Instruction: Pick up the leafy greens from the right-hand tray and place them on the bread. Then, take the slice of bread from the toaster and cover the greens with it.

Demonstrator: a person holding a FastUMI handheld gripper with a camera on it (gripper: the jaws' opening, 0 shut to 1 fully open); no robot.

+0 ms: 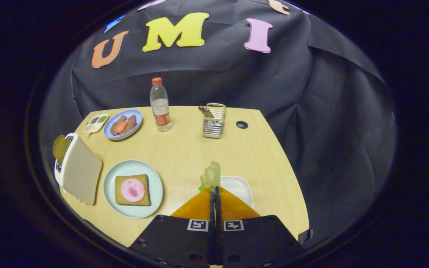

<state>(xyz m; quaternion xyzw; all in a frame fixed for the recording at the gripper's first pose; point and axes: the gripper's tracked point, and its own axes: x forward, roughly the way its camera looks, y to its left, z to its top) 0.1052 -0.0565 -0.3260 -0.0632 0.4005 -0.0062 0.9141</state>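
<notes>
My gripper (pixel 214 188) is shut on the leafy greens (pixel 210 176), a pale green leaf that sticks up from between the fingertips. It hangs over the left rim of the white tray (pixel 240 188). To the left, a light plate (pixel 110 186) carries a brown bread slice (pixel 122 195) topped with a round pink slice of meat (pixel 133 190). Further left stands the white toaster (pixel 78 169), with a dark bread slice (pixel 60 147) poking up from its slot.
At the back of the wooden table (pixel 184 149) stand a water bottle (pixel 160 105) with a red cap, a metal holder (pixel 214 121) with utensils, a blue plate (pixel 107 133) of food and a small sauce dish (pixel 96 124). A dark hole (pixel 241 124) lies near the holder.
</notes>
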